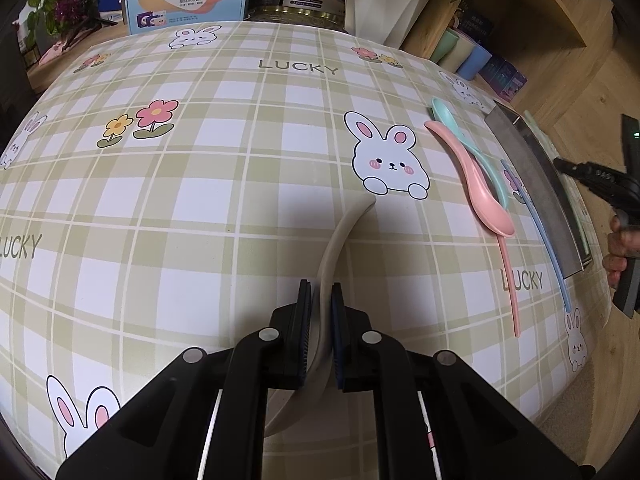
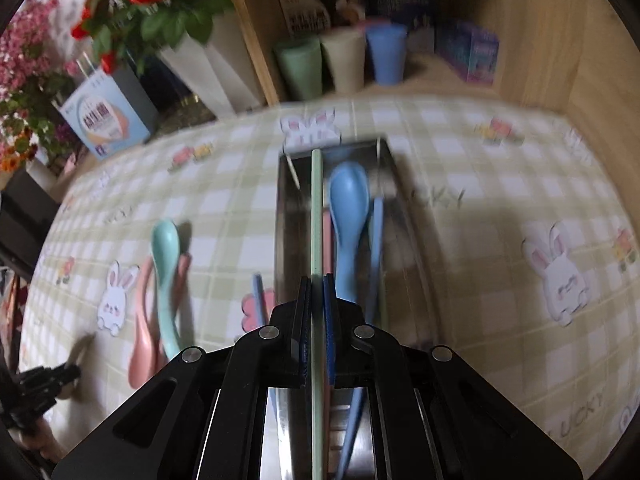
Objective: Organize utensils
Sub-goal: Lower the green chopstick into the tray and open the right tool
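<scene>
My left gripper (image 1: 320,292) is shut on a cream spoon (image 1: 340,236), whose curved handle sticks out ahead over the checked tablecloth (image 1: 208,200). My right gripper (image 2: 317,284) is shut on a pale green chopstick (image 2: 316,208) and holds it lengthwise above the metal tray (image 2: 290,208). A blue spoon (image 2: 349,204) and a blue chopstick (image 2: 376,240) lie in that tray. Left of the tray, a mint spoon (image 2: 166,272) rests across a pink spoon (image 2: 142,340). The left wrist view shows the same pink spoon (image 1: 480,188) and mint spoon (image 1: 452,124) beside the tray (image 1: 532,188).
A blue chopstick (image 1: 536,232) and a pink chopstick (image 1: 510,288) lie on the cloth next to the tray. Green, cream and blue cups (image 2: 344,60) stand in a wooden shelf behind the table. Boxes and a white flower pot (image 1: 384,0) line the far edge.
</scene>
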`<state>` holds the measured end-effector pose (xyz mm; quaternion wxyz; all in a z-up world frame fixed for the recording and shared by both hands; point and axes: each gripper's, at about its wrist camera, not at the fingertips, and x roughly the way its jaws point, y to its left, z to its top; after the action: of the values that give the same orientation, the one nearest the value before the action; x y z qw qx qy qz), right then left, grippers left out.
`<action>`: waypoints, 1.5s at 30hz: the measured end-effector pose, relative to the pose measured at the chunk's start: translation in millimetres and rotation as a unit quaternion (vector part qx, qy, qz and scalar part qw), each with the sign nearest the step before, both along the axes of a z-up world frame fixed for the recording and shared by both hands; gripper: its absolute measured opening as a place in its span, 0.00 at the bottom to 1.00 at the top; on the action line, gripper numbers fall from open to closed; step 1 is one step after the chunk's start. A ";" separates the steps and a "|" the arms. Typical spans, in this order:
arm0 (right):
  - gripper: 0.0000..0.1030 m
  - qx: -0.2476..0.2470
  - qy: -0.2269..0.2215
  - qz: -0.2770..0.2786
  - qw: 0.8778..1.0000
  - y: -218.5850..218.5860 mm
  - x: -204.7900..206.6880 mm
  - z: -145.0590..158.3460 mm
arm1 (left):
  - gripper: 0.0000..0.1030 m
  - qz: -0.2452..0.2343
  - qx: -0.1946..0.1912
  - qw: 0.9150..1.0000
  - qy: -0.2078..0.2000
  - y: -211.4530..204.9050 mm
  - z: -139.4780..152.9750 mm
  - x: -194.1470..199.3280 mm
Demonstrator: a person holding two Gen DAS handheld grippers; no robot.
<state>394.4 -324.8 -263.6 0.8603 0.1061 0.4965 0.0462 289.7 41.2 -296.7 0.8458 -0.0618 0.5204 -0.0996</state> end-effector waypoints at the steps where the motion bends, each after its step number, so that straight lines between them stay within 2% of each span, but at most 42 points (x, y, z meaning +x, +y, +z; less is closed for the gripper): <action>1: 0.06 -0.002 0.016 0.002 1.000 1.8 1.0 -7.7 | 0.10 0.000 0.001 1.000 0.000 -0.1 0.0 -0.2; 7: 0.06 0.016 0.036 -0.007 0.999 3.3 -5.9 -23.6 | 0.10 0.001 0.003 1.000 0.002 -0.7 0.4 0.2; 20: 0.06 0.035 0.047 -0.008 0.998 -1.6 -3.6 -29.1 | 0.10 0.001 0.006 1.000 0.003 -1.7 0.5 0.9; 25: 0.07 0.058 0.037 -0.005 0.998 -3.2 -5.1 -21.8 | 0.10 0.002 0.007 1.000 0.004 -2.1 0.0 0.5; 31: 0.08 0.055 0.016 -0.014 0.998 -5.7 -15.7 -4.6 | 0.08 0.000 0.009 1.000 0.007 -1.3 -0.5 0.9; 36: 0.08 0.036 -0.006 -0.025 0.999 -2.9 -39.6 13.8 | 0.08 0.010 -0.021 0.999 0.026 6.2 0.2 2.8; 42: 0.08 0.035 -0.020 -0.033 0.999 0.6 -72.6 21.5 | 0.08 0.003 -0.032 0.999 0.031 0.2 6.3 -7.6; 44: 0.12 0.031 -0.022 -0.032 0.999 2.1 -80.8 21.8 | 0.08 -0.001 -0.036 0.999 0.030 -4.1 11.3 -9.8; 45: 0.21 0.029 -0.023 -0.031 0.999 2.9 -83.2 22.0 | 0.08 -0.003 -0.038 0.999 0.029 -7.3 15.0 -10.6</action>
<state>311.2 -321.9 -241.6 0.8688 0.1456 0.4719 0.0361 279.1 33.9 -281.7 0.8269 -0.0953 0.5410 -0.1202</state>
